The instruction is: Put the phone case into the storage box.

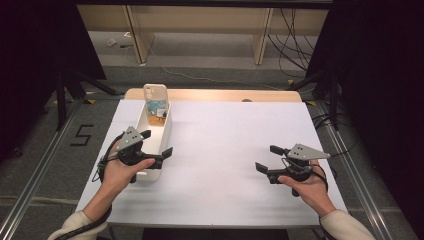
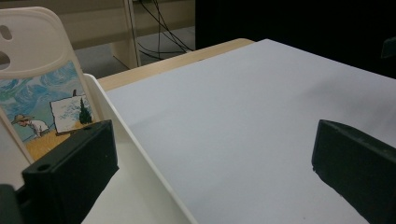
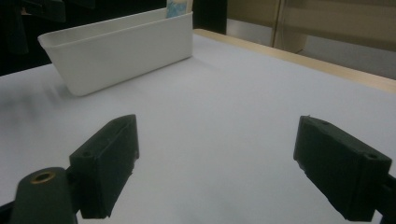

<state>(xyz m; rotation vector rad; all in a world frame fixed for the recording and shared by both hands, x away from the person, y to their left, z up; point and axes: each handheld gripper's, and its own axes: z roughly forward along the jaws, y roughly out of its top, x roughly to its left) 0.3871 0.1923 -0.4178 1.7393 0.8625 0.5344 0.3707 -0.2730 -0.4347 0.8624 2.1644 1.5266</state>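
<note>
The phone case stands on end in the far end of the white bin, leaning against the bin's far short wall, at about ten o'clock on the desk. Its upper part with the camera cutout rises above the rim, and the painted picture on it — a figure in a hat beside an easel — faces back toward the person in the left gripper view. It is likely a thin moulded shell: very light, somewhat flexible, smooth enough to slip under a weak pinch, and not fragile. The best hold is probably across its two long edges near the top, where it clears the bin wall; squeezing front to back over the open cutout could bend it. The bin looks like stiff light plastic, and may slide on the smooth desk if nudged.

The left gripper hovers over the bin's near end at about eight o'clock, released — one jaw over the bin's inside, the other outside over the desk, the long wall between them, nothing pressed. The right gripper waits at about four o'clock, well apart from the bin, jaws spread wide and empty above the bare desk.
</note>
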